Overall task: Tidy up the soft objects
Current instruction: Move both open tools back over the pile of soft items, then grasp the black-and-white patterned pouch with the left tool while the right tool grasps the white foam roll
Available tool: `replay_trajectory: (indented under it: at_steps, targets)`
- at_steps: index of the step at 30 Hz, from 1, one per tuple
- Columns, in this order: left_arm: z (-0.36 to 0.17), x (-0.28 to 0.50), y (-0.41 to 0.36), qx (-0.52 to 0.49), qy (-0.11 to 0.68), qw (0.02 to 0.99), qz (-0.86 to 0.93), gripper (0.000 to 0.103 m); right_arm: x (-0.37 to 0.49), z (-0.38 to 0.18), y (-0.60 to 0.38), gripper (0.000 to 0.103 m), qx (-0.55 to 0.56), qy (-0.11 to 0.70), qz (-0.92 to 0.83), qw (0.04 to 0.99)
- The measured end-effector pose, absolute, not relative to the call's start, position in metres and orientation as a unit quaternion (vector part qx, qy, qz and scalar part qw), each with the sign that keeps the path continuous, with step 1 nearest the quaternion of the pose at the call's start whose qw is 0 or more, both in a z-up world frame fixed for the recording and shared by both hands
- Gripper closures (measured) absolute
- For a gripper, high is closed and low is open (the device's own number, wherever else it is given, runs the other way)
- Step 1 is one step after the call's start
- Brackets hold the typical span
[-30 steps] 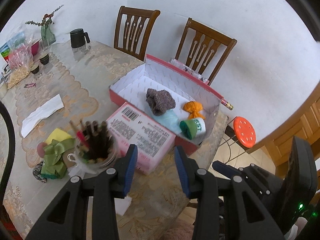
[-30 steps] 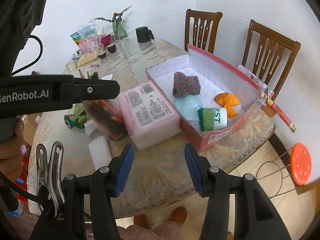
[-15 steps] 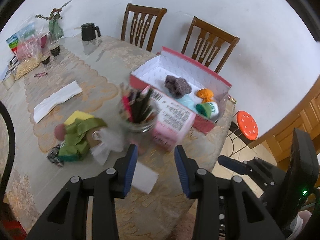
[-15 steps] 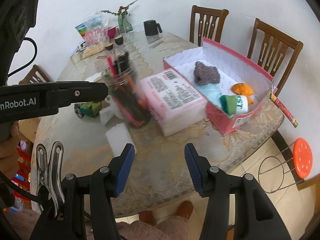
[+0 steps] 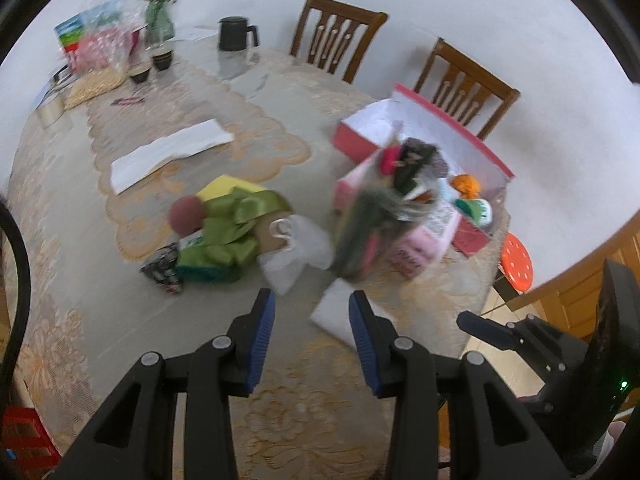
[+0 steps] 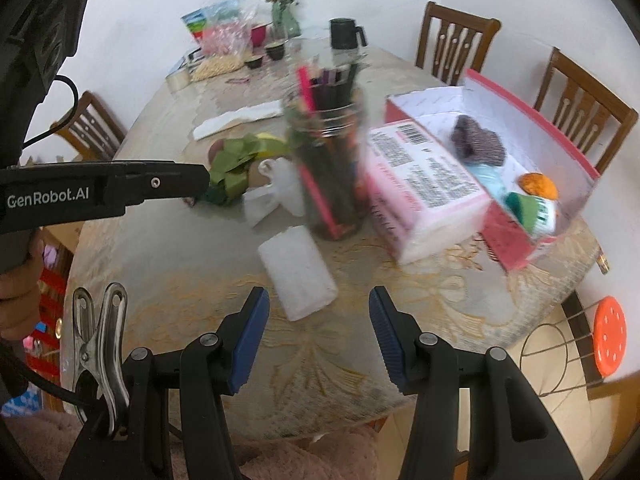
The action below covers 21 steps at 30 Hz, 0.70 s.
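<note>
A red box (image 6: 536,120) lined white stands at the table's right end and holds a dark knitted piece (image 6: 478,142), an orange soft thing (image 6: 538,184) and a green-and-white roll (image 6: 534,210). A pile of soft things lies left of the pencil jar: a green cloth (image 5: 236,224), a reddish ball (image 5: 187,214), a white bag (image 5: 296,248). A white pad (image 6: 298,272) lies just ahead of my right gripper (image 6: 318,318), which is open and empty. My left gripper (image 5: 312,320) is open and empty, above the table near the green cloth pile.
A glass jar of pencils (image 6: 328,168) and a pink packet (image 6: 424,184) stand between the pile and the box. A white folded paper (image 5: 168,152), black mug (image 5: 236,34), cups and bags sit farther back. Wooden chairs (image 6: 456,44) and an orange stool (image 6: 610,330) surround the table.
Both grippers have swung left along the table, away from the box and toward the cloth pile and white pad. Both stay open and empty.
</note>
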<state>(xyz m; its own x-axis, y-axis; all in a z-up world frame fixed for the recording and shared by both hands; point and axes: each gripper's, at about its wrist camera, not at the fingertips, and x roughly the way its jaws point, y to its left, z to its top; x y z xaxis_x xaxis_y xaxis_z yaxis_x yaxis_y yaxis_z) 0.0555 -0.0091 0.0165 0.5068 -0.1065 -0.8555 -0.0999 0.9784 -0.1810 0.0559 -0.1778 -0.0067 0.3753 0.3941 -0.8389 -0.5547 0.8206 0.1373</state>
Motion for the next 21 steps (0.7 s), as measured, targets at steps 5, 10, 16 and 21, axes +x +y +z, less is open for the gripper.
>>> replay_trajectory:
  at_steps: [5,10,16,21]
  targets:
    - [0.003,0.055,0.025,-0.116,0.505,0.855,0.029,0.063,0.058,-0.020,-0.154,0.050,-0.106,0.489,0.302,0.812]
    - [-0.012,0.057,0.060,-0.129,0.511,0.848,0.066,0.063,0.062,-0.037,-0.138,0.050,-0.121,0.506,0.306,0.797]
    - [-0.033,0.063,0.094,-0.145,0.524,0.834,0.097,0.063,0.067,-0.054,-0.129,0.050,-0.132,0.527,0.296,0.786]
    - [-0.048,0.070,0.105,-0.150,0.534,0.826,0.101,0.063,0.072,-0.062,-0.123,0.050,-0.135,0.536,0.291,0.781]
